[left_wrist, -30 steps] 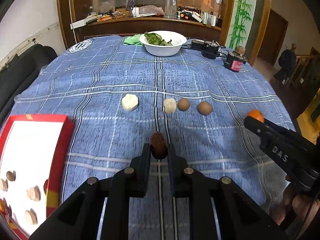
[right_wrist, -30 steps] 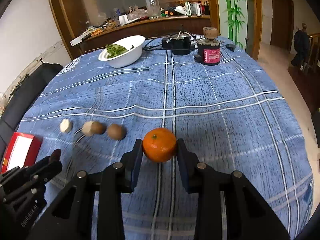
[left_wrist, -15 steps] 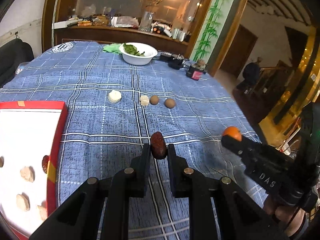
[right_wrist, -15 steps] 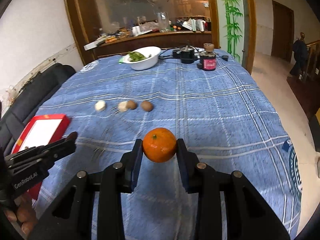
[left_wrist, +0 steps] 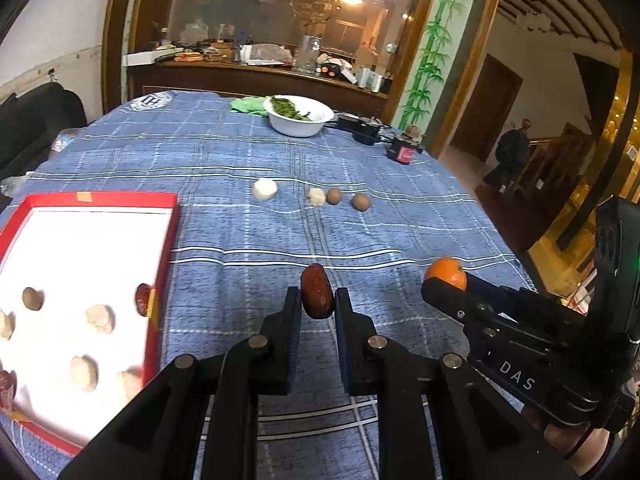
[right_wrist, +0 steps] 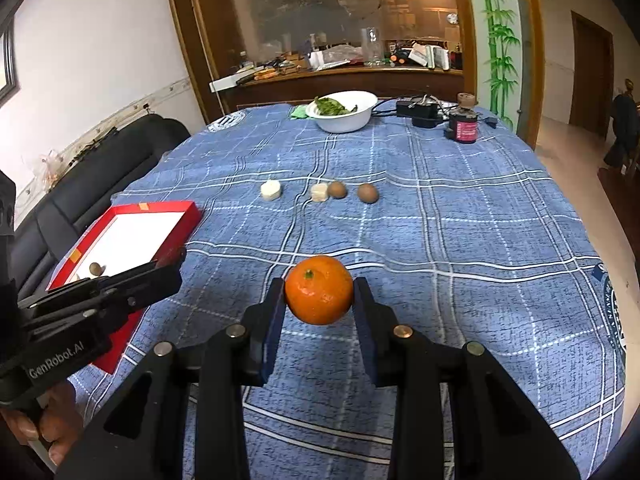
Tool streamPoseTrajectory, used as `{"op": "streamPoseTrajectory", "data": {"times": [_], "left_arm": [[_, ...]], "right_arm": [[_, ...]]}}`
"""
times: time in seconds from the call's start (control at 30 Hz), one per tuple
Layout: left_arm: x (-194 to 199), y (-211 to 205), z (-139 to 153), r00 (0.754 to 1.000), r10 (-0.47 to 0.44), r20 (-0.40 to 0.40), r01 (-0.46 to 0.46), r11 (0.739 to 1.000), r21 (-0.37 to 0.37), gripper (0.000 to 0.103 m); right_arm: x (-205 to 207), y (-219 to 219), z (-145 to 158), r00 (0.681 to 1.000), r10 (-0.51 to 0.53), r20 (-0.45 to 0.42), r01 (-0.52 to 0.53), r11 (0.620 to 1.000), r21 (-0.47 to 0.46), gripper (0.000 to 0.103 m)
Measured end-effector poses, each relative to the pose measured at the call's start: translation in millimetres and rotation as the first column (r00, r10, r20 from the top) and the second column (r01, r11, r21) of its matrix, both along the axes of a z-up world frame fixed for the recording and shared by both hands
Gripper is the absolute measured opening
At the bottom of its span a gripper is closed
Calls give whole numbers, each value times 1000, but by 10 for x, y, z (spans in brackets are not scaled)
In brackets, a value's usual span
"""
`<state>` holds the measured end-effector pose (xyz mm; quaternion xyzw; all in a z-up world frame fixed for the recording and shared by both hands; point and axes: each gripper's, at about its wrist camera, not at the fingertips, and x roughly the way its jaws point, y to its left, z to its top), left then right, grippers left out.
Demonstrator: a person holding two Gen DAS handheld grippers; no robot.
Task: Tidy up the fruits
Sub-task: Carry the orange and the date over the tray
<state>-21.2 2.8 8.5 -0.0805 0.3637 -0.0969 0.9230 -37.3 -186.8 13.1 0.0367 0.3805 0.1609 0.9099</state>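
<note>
Left hand-held gripper: clenched on red date, bound for red tray at nine o'clock.
Right hand-held gripper: grasping mandarin, lifted off counter.

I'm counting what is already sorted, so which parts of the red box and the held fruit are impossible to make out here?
- Red box, left wrist view: its near left corner is cut by the frame edge; pieces inside are blurred.
- Same box, right wrist view: the left gripper hides most contents.
- Dark red date: lower end sits between the fingers.
- Orange mandarin: its sides are covered by fingers.
</note>
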Motion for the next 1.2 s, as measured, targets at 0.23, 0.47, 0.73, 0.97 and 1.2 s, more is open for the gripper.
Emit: {"op": "streamPoseTrajectory", "data": {"times": [0.23, 0.47, 0.73, 0.97, 1.2], "left_arm": [[-104, 215, 21, 998, 56, -1, -56, 998, 7, 15], [-207, 478, 43, 993, 115, 0, -115, 993, -6, 15], [-392, 855, 106, 977, 211, 34, -211, 977, -7, 15], [-506, 1282, 88, 947, 320, 37, -320, 947, -13, 15], [-538, 1588, 49, 913, 408, 31, -408, 913, 7, 15]], "right_arm": [[-39, 194, 1, 1000, 19, -7, -20, 999, -41, 35], [-84, 422, 59, 998, 60, 1, -60, 997, -56, 35], [-133, 720, 118, 993, 117, 13, -116, 991, -70, 36], [-175, 1026, 148, 983, 184, 21, -183, 982, -56, 36], [-230, 1475, 170, 959, 280, 33, -279, 960, -32, 36]]}}
